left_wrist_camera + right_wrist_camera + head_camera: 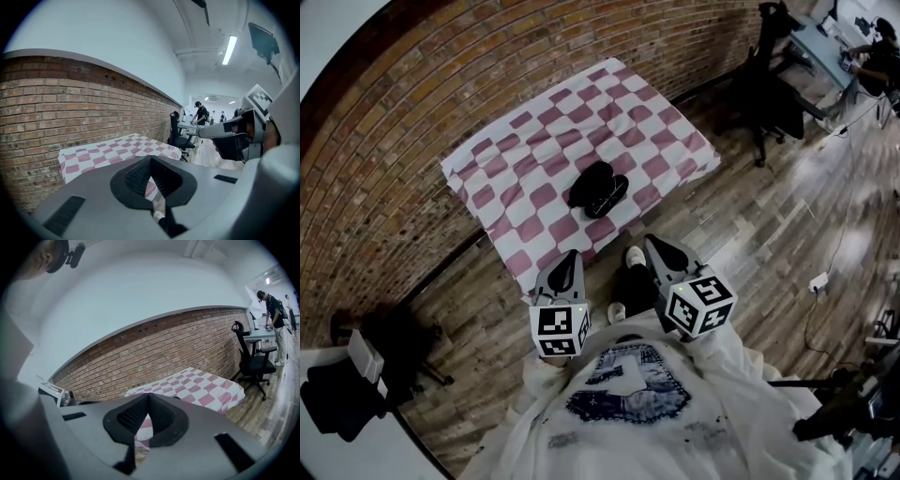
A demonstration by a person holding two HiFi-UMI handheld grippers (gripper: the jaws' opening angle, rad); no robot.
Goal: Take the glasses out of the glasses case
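A counter (516,178) draped in pink-and-white checked cloth stands against a brick wall (412,84) on a wood-plank floor (750,244); a black office chair (769,103) stands nearby.

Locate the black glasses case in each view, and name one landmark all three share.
Head view: the glasses case lies just above picture centre, on the near half of the checkered tablecloth.
Left gripper view: case not visible; the checkered tablecloth shows left of centre.
Right gripper view: case not visible; the checkered tablecloth shows right of centre.
Shared landmark: the checkered tablecloth against the brick wall.
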